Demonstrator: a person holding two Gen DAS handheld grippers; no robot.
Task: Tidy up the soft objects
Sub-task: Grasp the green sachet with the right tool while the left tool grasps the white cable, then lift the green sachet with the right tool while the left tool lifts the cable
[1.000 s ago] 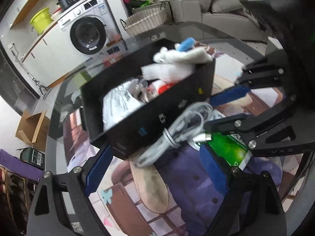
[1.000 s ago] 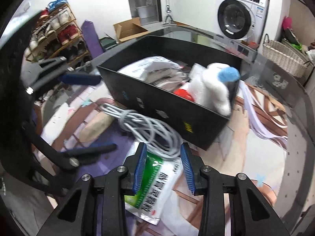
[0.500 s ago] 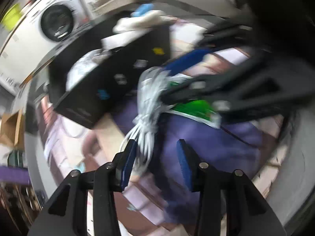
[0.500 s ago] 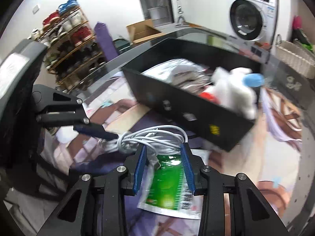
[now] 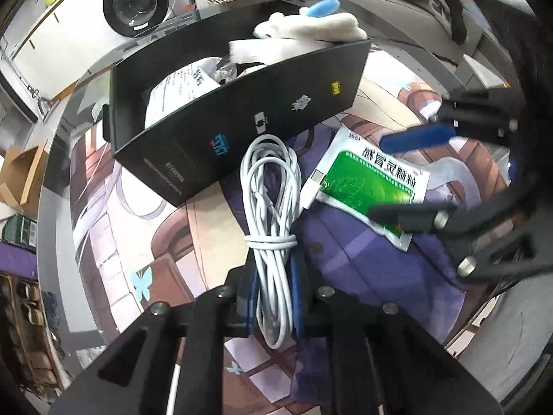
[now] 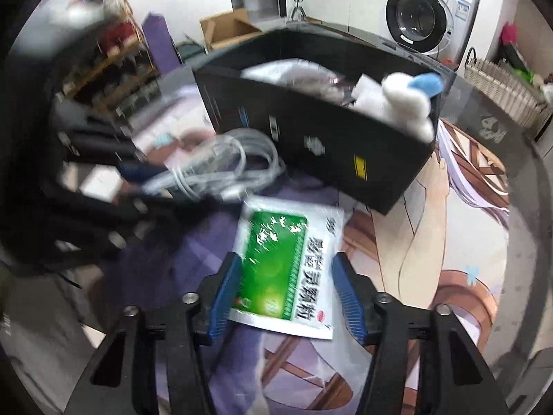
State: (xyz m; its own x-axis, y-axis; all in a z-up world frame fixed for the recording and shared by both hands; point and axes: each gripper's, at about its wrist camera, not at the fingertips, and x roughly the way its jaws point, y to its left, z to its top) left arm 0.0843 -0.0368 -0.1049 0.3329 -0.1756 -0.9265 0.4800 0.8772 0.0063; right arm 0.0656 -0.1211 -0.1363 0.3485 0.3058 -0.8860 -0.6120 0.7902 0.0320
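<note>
Left gripper (image 5: 274, 290) pinching white coiled cable (image 5: 271, 186) at its bound end, cable lying on printed table mat (image 5: 345, 252) against black box (image 5: 242, 117) front, right gripper (image 6: 285, 297) jaws opening, green packet (image 6: 287, 269) between them untouched, plush toy (image 6: 404, 100) at box corner.

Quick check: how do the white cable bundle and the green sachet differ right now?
The white cable bundle is a coiled, tied loop; the green sachet is a flat printed packet. The left tongs are shut on the cable; the sachet lies loose between the opening right tongs. Both lie on the printed mat beside the black box.
</note>
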